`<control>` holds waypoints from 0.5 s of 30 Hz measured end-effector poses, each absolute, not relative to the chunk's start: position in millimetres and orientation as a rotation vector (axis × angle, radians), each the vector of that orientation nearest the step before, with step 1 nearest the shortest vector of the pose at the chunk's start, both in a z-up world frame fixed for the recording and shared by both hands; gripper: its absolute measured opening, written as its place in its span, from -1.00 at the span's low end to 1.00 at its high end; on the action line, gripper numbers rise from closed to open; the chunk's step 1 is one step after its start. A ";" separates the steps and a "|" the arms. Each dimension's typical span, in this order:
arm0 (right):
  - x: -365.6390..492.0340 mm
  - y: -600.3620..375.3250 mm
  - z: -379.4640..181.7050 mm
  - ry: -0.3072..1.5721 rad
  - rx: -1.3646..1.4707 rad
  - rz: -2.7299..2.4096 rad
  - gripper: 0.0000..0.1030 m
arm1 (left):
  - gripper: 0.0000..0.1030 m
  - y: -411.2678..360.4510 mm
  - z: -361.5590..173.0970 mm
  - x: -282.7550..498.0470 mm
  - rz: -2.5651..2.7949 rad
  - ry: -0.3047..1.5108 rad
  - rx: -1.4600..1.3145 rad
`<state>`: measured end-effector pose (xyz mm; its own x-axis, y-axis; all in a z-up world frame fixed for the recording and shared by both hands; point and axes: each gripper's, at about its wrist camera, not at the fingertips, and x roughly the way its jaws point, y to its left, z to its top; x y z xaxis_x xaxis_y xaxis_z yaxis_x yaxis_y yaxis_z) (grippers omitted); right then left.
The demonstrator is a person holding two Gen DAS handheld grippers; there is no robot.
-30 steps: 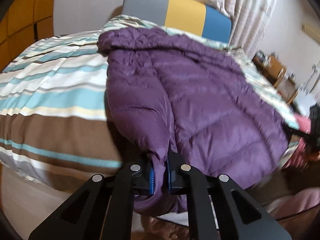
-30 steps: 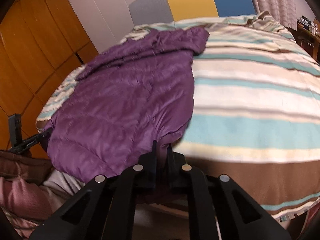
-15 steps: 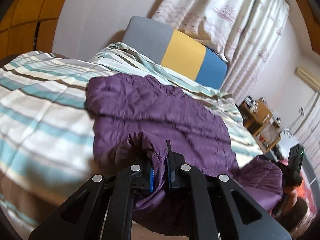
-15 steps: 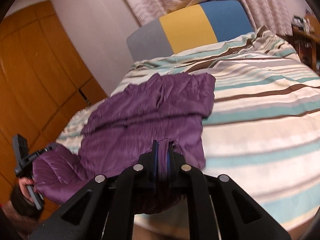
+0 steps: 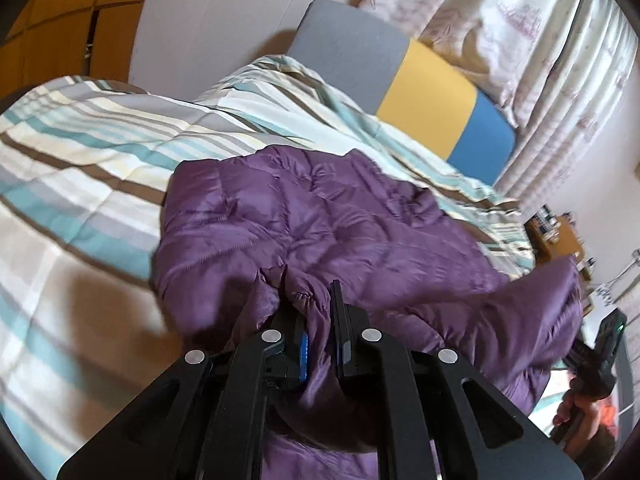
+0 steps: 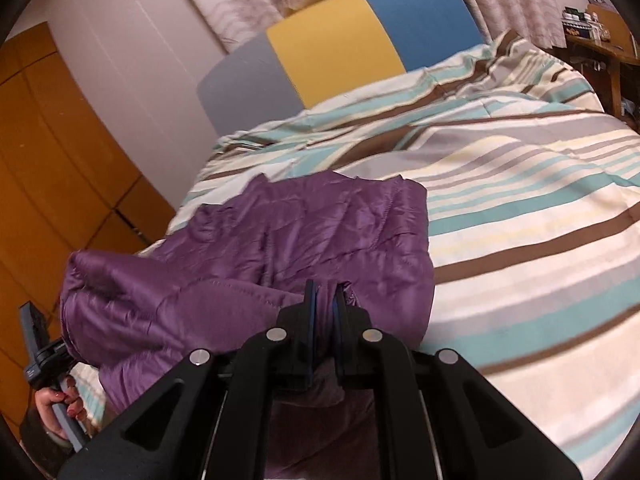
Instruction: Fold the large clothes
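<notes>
Both the left gripper [image 5: 320,312] and right gripper [image 6: 325,300] clench the jacket [image 5: 320,216] hem above the bed [image 6: 520,240]; the slippery, puffy fabric may slide free, spoiling the fold.

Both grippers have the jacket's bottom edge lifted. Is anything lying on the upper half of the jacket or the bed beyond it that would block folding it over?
Nothing visible. The jacket lies bare ahead of the left gripper and right gripper; only striped bedding surrounds it.

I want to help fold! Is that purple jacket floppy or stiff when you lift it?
Probably floppy: the jacket sags between the left gripper and the right gripper. Its shiny fabric may be slippery. The puffy quilting suggests it is light.
</notes>
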<state>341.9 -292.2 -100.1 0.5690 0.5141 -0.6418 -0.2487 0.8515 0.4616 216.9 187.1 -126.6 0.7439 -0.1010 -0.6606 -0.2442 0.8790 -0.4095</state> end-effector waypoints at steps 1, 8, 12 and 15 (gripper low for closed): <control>347.4 -291.7 -105.3 0.864 0.340 0.448 -0.87 | -0.83 188.5 -129.5 222.2 0.090 0.742 -0.494; 365.5 -285.8 -129.9 0.873 0.348 0.417 -0.71 | -0.73 190.1 -141.0 238.5 0.115 0.741 -0.474; 352.5 -298.9 -123.9 0.794 0.426 0.394 0.58 | -0.28 194.5 -137.4 220.2 0.094 0.667 -0.565; 334.3 -322.5 -117.5 0.697 0.515 0.381 0.72 | 0.61 195.6 -131.4 190.9 0.115 0.551 -0.581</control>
